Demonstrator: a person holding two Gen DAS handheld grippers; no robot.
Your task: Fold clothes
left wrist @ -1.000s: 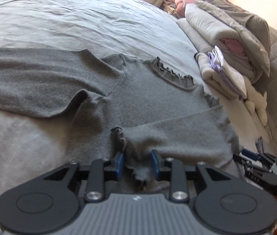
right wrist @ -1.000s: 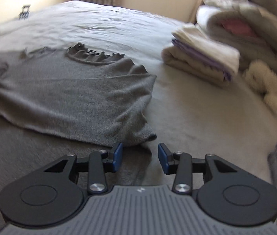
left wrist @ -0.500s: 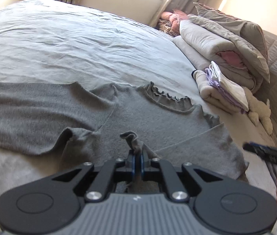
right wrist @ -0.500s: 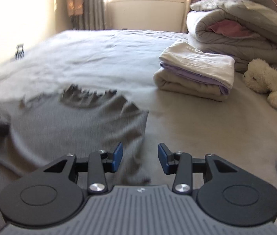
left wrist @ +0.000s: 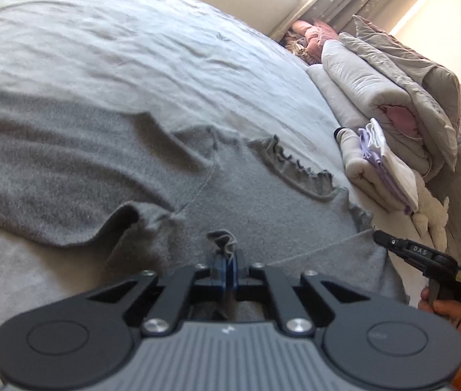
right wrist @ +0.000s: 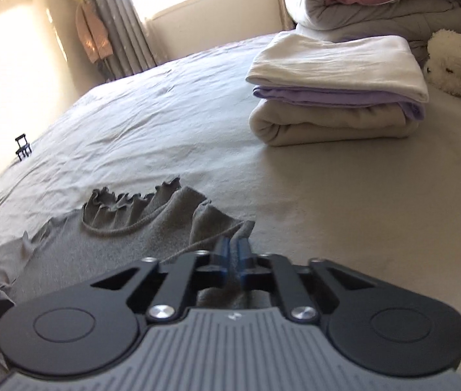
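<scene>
1. Grey sweater (left wrist: pixel 246 202): lies spread flat on the bed (left wrist: pixel 132 58), its ruffled neckline (left wrist: pixel 295 166) turned toward the folded stack and one long sleeve (left wrist: pixel 51 163) stretched out to the left in the left wrist view.
2. Left gripper (left wrist: pixel 227 267): jaws fully together, the blue pads pinching a ruffled bit of the sweater's grey fabric, which bunches up in a small tuft just above the fingertips.
3. Right gripper (right wrist: pixel 233 257): jaws likewise drawn together on the sweater, clamping a fold of grey knit at the garment's edge nearest the stack; cloth rises in a ridge on either side of the pads.
4. The right gripper also shows at the right edge of the left wrist view, at the sweater's far side, held by a hand (left wrist: pixel 442 306) of which only the fingers and an orange cuff are seen.
5. Folded stack (right wrist: pixel 338 94): white, lilac and beige pieces piled neatly on the bed, well apart from the sweater.
6. Plush toy (right wrist: pixel 458 62): white, lying just beside the stack.
7. Rolled duvet (right wrist: pixel 377 0): grey with a pink lining, behind the stack.
8. Curtain (right wrist: pixel 113 22): hangs beside the bright window beyond the bed.
9. Small black object (right wrist: pixel 22 148): stands at the bed's far left edge; too small to identify
</scene>
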